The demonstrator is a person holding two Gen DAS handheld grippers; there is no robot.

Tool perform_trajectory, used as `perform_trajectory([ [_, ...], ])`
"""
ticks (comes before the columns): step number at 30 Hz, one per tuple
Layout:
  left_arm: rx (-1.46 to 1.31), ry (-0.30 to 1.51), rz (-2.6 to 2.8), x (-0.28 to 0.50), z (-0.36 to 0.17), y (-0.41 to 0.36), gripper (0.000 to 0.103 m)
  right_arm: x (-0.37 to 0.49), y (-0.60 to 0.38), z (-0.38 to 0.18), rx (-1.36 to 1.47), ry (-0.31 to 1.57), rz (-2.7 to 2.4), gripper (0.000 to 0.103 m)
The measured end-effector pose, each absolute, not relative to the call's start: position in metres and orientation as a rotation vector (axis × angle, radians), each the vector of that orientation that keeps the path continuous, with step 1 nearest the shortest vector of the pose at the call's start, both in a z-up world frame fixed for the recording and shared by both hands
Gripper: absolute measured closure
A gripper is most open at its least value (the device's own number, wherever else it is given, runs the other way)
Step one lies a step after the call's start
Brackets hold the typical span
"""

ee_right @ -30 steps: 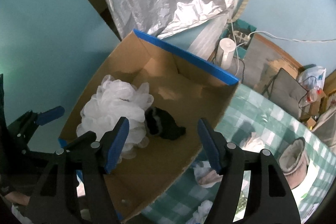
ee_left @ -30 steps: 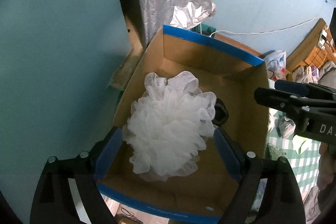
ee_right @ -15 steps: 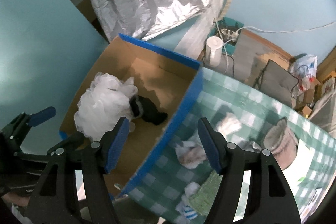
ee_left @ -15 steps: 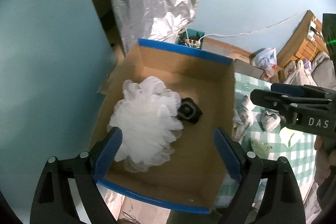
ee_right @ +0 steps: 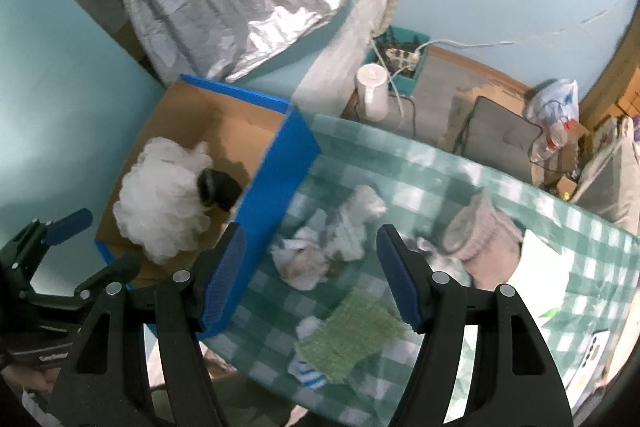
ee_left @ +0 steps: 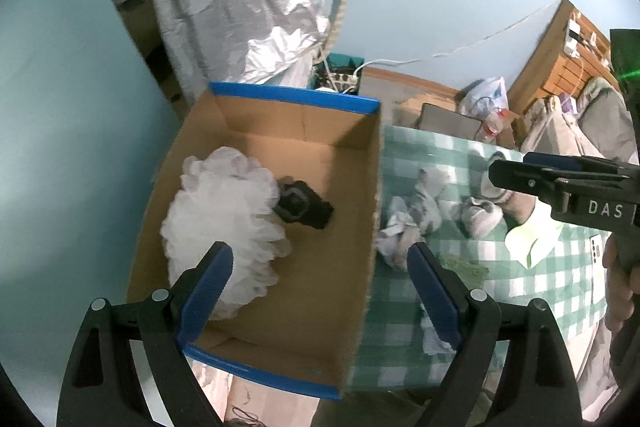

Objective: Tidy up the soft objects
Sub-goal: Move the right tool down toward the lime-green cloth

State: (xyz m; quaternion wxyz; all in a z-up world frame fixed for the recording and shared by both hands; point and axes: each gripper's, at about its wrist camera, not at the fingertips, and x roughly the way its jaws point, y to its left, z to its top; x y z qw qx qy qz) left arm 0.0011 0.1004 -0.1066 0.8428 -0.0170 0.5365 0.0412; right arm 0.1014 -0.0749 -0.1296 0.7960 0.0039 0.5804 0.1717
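A: Box contents? Tongs?
B: White mesh bath pouf [ee_left: 224,223] by the left wall of the blue-rimmed cardboard box [ee_left: 296,99], touching a small black fabric item [ee_left: 304,205]. Left gripper [ee_left: 320,281] and right gripper [ee_right: 310,273]: jaws apart, empty.
A: Table?
B: Crumpled pale cloths [ee_right: 332,243] on the green checked tablecloth [ee_right: 560,227], near the box's right wall.

Left wrist view: steeply downward from above the cardboard box [ee_left: 256,311], near its front wall. Right wrist view: steeply downward, right of the box [ee_right: 276,167], over checked cloth [ee_right: 420,163]. Shared: box, cloth.
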Motion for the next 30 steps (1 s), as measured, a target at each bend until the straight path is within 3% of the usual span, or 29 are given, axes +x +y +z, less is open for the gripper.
perform_trajectory([
  [30,0.081,1.217,-0.072,0.031,-0.141,-0.006,0.013,0.099,-0.222,-0.154,0.108,1.305,0.132,0.034],
])
